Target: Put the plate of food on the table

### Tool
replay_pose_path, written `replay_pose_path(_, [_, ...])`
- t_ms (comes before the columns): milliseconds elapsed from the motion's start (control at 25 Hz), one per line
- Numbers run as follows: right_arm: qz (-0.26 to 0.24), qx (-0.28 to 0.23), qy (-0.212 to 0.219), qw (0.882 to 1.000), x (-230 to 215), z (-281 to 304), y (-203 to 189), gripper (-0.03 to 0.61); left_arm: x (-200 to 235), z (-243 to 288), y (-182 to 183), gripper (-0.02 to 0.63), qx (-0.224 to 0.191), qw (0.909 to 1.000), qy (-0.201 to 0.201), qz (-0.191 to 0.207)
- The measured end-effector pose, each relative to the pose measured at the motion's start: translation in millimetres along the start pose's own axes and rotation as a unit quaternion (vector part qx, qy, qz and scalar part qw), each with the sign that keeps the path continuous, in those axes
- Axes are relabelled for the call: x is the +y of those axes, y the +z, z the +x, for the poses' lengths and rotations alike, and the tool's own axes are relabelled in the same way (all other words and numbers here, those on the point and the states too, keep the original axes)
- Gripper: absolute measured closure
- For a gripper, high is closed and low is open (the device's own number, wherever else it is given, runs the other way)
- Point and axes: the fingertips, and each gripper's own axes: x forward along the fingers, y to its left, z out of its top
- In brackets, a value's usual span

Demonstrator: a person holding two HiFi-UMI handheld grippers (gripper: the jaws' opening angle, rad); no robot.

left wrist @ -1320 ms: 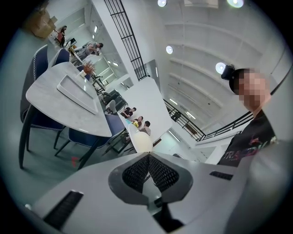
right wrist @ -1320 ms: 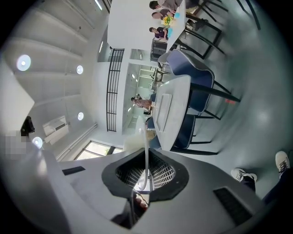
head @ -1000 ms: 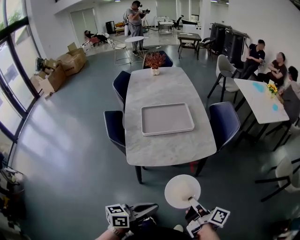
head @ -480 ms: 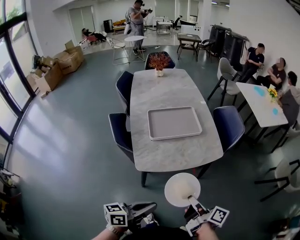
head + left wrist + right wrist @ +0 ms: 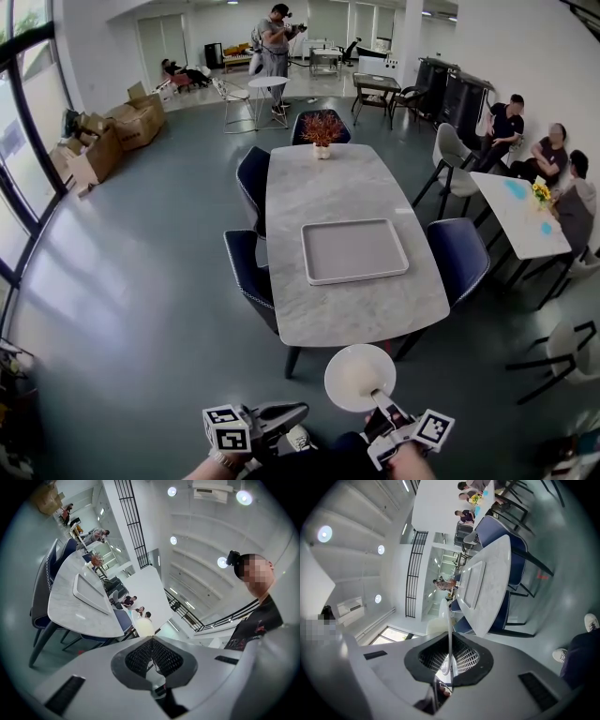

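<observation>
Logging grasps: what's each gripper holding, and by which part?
Right gripper grips the white plate by its near rim. Left gripper is shut, holding nothing.

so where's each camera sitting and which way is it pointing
Head view: on the person's head, facing forward and steeply down at the table and tray; left gripper and right gripper show at bottom.
Left gripper view: on the left gripper, rolled sideways, looking along its shut, empty jaws towards the table; the person's torso shows.
Right gripper view: on the right gripper, along jaws shut on the plate; a shoe shows.
Shared: all three show table and tray.
</observation>
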Motion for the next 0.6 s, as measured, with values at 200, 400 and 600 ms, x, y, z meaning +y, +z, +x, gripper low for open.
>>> replay_pose_path(200, [-0.011,0.016,0.001,1.0,14,13,-14,0.555,-2,-22,14,0.608,-0.022,0.9997,0.003,0.009])
replay_pose_path(400, [-0.022,0.039,-0.006,0.999,23,36,-27,0.555,1,-54,29,0.608,-0.061,0.9978,0.019,0.015])
replay_pose_path(600, [-0.031,0.068,0.01,0.997,26,58,-28,0.555,9,-61,26,0.608,-0.089,0.9952,0.04,0.004])
